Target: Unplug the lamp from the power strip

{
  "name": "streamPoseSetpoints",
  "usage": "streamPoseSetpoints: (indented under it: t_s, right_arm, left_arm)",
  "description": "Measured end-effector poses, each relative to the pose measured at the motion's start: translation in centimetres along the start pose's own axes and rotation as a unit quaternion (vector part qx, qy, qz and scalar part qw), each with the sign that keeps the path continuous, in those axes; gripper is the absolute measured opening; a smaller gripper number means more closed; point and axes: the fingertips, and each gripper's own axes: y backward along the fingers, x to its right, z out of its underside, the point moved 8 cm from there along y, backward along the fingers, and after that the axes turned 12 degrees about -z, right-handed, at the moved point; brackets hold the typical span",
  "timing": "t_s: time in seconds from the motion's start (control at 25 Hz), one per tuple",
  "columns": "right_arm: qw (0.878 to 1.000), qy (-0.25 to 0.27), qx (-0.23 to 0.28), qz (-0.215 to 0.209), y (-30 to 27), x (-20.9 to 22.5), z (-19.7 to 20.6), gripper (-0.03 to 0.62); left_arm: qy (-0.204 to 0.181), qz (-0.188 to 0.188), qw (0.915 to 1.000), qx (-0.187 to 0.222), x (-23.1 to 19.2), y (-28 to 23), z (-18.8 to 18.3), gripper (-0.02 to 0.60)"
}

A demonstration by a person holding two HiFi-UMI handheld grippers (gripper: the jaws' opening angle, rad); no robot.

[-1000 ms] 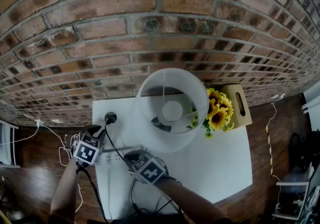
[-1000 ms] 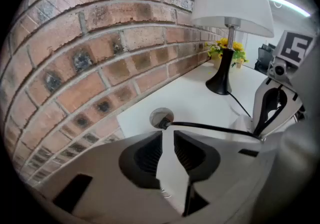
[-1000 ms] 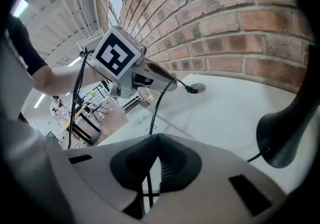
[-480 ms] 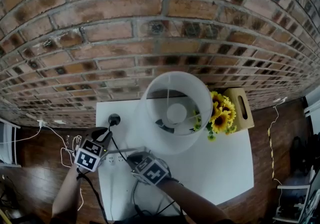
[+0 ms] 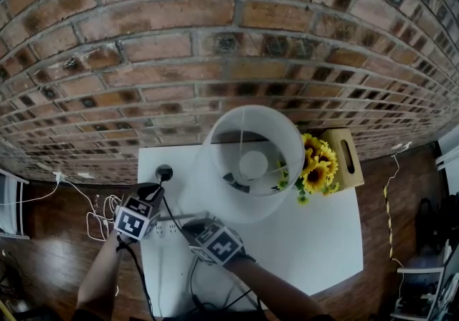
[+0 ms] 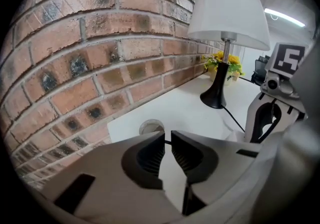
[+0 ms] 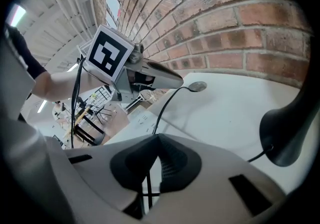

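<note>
- Right claw (image 7: 157,140): its jaws are closed, tips meeting, on a thin black cord (image 7: 161,109). The cord runs on ahead of the tips to a round fitting (image 7: 198,86) set in the white table (image 7: 225,113).
- Power strip (image 7: 143,118): it lies flat just beyond the right claw's tips, a little to their left. I cannot tell whether a plug sits in it.
- Lamp (image 6: 227,10): it stands upright under a white shade, ahead and to the right of the left claw. Its black base is near the right claw's right side.
- Left claw (image 6: 167,140): its jaws have just been closing and now stand a narrow gap apart. A thin dark line, apparently the cord, crosses the gap at the tips. I cannot tell whether the pads press on it.
- The round fitting is straight ahead of the left claw, near the brick wall (image 6: 100,33).
- The two claws are side by side, the right one just to the left one's right.
- Sunflowers (image 6: 222,63): they are beyond the lamp from the left claw, by the wall.
</note>
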Motion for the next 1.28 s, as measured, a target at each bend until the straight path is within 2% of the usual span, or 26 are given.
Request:
streamPoseSetpoints:
  t_s: [0.08,0.16,0.28,0.4,0.56,0.64,0.84,1.08,1.28]
  right_arm:
    - [1.000,0.017,-0.006,0.006,0.1,-0.2,-0.1,0.000]
    - [0.996,0.075,-0.006,0.050,0.6,-0.4,-0.6,0.000]
    - [0.979,0.162,0.027,0.120,1.7,-1.4,-1.7,0.002]
    - [0.968,0.203,0.034,0.145,2.3,-2.8,-1.8,0.002]
    - [0.951,0.243,0.049,0.184,3.1,-3.3,-2.0,0.002]
    - [0.950,0.243,0.065,0.183,3.4,-3.5,-2.3,0.002]
    - [0.956,0.224,0.084,0.169,4.1,-4.3,-3.6,0.002]
    - [0.960,0.218,0.084,0.153,3.9,-5.6,-4.1,0.002]
    - [0.963,0.219,0.090,0.131,3.4,-7.4,-4.3,0.000]
  left_arm:
    - [0.006,-0.001,1.0000,0.000,0.0,-0.3,0.2,0.058]
    - [0.012,0.000,0.9999,-0.002,-0.1,-0.6,0.4,0.057]
    - [0.025,-0.002,0.9997,-0.003,-0.2,-0.7,0.6,0.058]
    - [0.057,-0.004,0.9983,0.010,-0.5,0.0,0.5,0.055]
    - [0.064,-0.005,0.9976,0.026,-0.4,1.3,-0.1,0.053]
    - [0.061,-0.008,0.9978,0.025,-0.5,1.9,0.2,0.012]
    - [0.049,-0.016,0.9985,0.018,-0.9,3.9,1.4,0.012]
    - [0.074,-0.056,0.9952,0.032,-2.2,7.4,2.7,0.012]
    - [0.111,-0.072,0.9890,0.066,-2.6,11.8,2.6,0.012]
